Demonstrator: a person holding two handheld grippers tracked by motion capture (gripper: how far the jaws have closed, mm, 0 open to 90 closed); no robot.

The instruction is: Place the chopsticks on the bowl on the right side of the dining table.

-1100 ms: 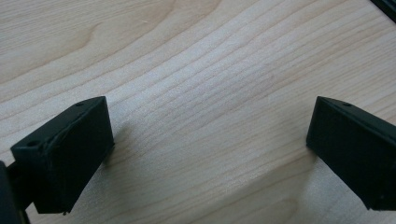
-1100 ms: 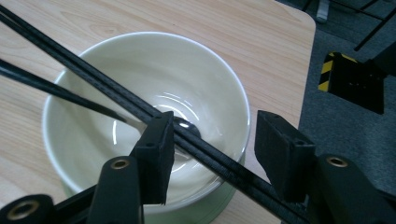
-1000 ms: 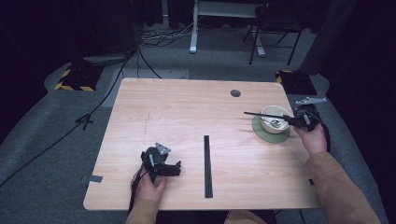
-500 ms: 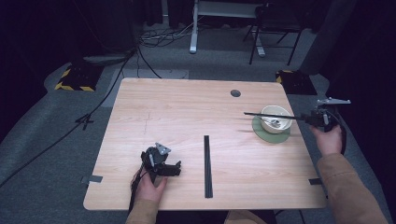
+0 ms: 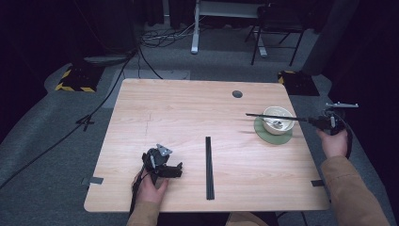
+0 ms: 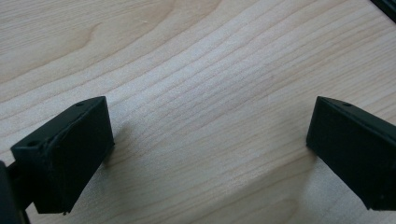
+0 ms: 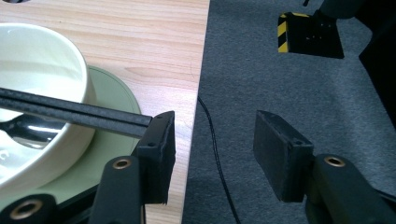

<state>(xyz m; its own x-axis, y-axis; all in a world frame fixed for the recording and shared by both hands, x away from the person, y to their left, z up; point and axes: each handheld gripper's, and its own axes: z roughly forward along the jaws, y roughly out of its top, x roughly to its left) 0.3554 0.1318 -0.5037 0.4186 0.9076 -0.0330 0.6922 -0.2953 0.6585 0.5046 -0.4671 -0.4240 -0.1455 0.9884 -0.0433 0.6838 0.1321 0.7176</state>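
On the counter (image 5: 188, 108) no writing or label can be read; at its near left the left gripper (image 5: 162, 165) rests on bare wood with its jaws wide and nothing between them. Right of it lies one black chopstick (image 5: 209, 167), straight, thin and matte. Farther right, a second chopstick (image 5: 275, 117) lies across a white bowl (image 5: 277, 120) on a green saucer (image 5: 273, 136), its end touching one jaw of the right gripper (image 7: 212, 140), whose jaws are parted beyond the counter's edge.
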